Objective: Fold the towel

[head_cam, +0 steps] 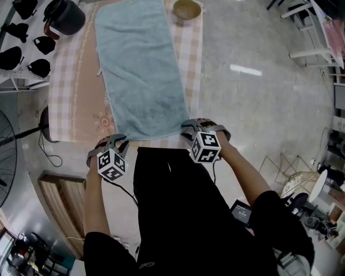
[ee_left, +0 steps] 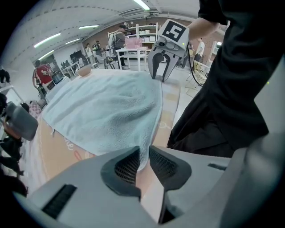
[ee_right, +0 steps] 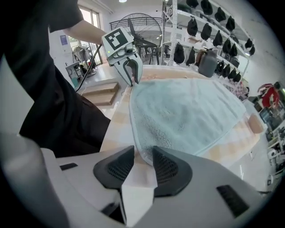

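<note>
I look down in the head view and see a light blue fluffy towel (head_cam: 141, 70). It lies flat and spread out, long and straight, from the top middle of the frame down to the middle. It rests on a table with a pink and cream checked cloth (head_cam: 70, 86). Its near short edge sits at the table's near edge, just above the person's black clothes (head_cam: 172, 215).

The left gripper (ee_left: 143, 156) is at the towel's near corner, in the lower left of the head view. In the left gripper view, the corner hangs down between the two dark pads, and they are clamped on it.

The right gripper (ee_right: 143, 156) is at the other near corner, in the lower middle of the head view. In the right gripper view its jaws stand apart. The towel's corner lies between them, but they do not squeeze it.

A round brown bowl (head_cam: 186, 9) stands on the table at the top of the frame, just right of the towel. A black pot (head_cam: 64, 15) stands at the upper left.
</note>
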`<act>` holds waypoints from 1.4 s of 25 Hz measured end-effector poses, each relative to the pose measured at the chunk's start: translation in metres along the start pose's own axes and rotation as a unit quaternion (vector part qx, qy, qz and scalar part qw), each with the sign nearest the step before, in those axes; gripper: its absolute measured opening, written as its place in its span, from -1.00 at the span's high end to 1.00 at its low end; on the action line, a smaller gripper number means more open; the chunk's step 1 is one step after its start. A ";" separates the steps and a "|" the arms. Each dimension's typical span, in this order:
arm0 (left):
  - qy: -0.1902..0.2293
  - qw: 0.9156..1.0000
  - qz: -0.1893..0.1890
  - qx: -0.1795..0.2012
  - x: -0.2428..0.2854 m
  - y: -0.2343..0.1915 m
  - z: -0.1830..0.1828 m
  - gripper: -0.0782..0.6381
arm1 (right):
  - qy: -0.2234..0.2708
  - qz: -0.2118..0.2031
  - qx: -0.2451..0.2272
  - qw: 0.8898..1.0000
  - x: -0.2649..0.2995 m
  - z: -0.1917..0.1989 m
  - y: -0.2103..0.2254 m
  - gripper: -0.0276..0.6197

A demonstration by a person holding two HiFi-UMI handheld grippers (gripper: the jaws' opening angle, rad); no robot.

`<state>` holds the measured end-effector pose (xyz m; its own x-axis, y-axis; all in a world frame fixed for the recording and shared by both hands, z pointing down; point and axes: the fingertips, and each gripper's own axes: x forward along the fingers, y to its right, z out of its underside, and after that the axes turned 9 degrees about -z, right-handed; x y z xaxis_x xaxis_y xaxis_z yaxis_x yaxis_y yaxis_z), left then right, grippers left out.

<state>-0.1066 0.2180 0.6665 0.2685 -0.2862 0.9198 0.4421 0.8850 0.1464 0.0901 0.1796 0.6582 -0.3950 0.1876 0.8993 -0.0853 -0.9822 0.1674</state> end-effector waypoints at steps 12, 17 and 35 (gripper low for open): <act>0.005 1.000 -0.010 -0.017 0.001 0.000 0.000 0.64 | 0.004 0.002 -0.006 1.000 -0.002 -0.002 0.000 0.81; 0.006 0.999 -0.019 -0.033 -0.001 0.001 0.002 0.68 | 0.027 0.002 0.021 0.999 -0.006 -0.004 0.000 0.83; 0.027 0.996 -0.035 -0.079 -0.038 0.027 -0.008 0.70 | 0.063 0.007 0.026 0.998 -0.036 -0.010 -0.031 0.86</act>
<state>-0.0984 0.2501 0.6324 0.2771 -0.3682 0.8875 0.5897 0.7944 0.1454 0.0977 0.2031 0.6168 -0.5074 0.1703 0.8447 -0.0335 -0.9834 0.1781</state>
